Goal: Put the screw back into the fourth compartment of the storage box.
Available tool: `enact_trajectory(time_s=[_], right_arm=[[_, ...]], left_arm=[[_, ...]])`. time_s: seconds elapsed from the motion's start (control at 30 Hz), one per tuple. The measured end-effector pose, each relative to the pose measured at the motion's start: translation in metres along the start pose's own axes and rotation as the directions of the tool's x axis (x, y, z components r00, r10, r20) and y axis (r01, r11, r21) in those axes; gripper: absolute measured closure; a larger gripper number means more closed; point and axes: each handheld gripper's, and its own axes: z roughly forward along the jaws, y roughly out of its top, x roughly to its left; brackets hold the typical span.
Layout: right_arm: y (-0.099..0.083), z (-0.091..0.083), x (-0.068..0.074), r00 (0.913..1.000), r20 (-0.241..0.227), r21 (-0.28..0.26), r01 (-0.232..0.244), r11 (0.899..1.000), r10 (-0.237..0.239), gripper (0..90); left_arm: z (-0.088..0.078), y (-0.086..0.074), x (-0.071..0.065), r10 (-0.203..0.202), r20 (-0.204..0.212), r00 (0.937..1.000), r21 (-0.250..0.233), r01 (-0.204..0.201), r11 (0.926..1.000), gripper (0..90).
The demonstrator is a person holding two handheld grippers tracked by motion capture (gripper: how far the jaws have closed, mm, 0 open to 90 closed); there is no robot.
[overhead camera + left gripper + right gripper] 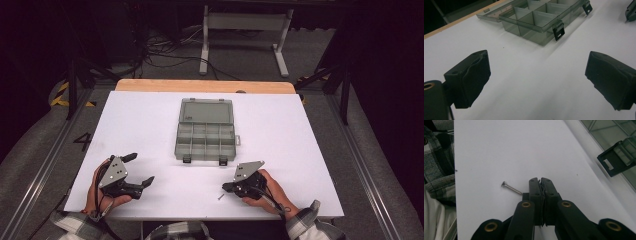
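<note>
The white table [150, 125] carries my compartment box [205, 140], lid open and compartments apparently empty. My left gripper [141, 170] waits wide open. My right gripper [540, 180] is shut on nothing; the screw [511, 188] lies just beside it, unsorted.

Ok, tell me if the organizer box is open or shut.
Open: the box has its lid laid back flat, its compartments exposed and empty.

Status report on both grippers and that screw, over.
Left gripper open, empty. Right gripper shut, nothing between the pads. Screw lies on the table beside its jaws. Nothing in the way.
</note>
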Motion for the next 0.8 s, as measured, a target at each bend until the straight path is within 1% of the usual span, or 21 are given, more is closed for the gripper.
enact_trajectory(time_s=[0.2,0.3,0.5,0.53,0.8], right_arm=[[-0.001,-0.004,0.001,0.9999,0.013,-0.004,-0.004,1.0,0.004,88.7],[0.0,-0.011,-0.001,0.9992,0.035,-0.033,-0.015,0.999,0.017,88.7],[0.002,-0.023,-0.002,0.9978,0.061,-0.077,-0.023,0.997,0.028,88.7],[0.002,-0.024,-0.002,0.9978,0.06,-0.08,-0.023,0.997,0.027,88.7],[0.005,-0.033,-0.003,0.9962,0.082,-0.11,-0.022,0.994,0.031,88.7]], left_arm=[[-0.001,0.0,0.0,0.004,-0.002,1.0,-0.003,-0.004,1.0,6.7],[-0.001,0.0,0.0,0.004,-0.001,1.0,-0.002,-0.004,1.0,6.7],[0.0,0.0,0.0,-0.001,0.001,1.0,-0.003,0.001,1.0,6.7],[0.0,0.0,0.0,-0.005,0.002,1.0,-0.004,0.005,1.0,6.7],[0.001,-0.001,0.0,-0.005,0.004,1.0,-0.003,0.005,1.0,6.7]])
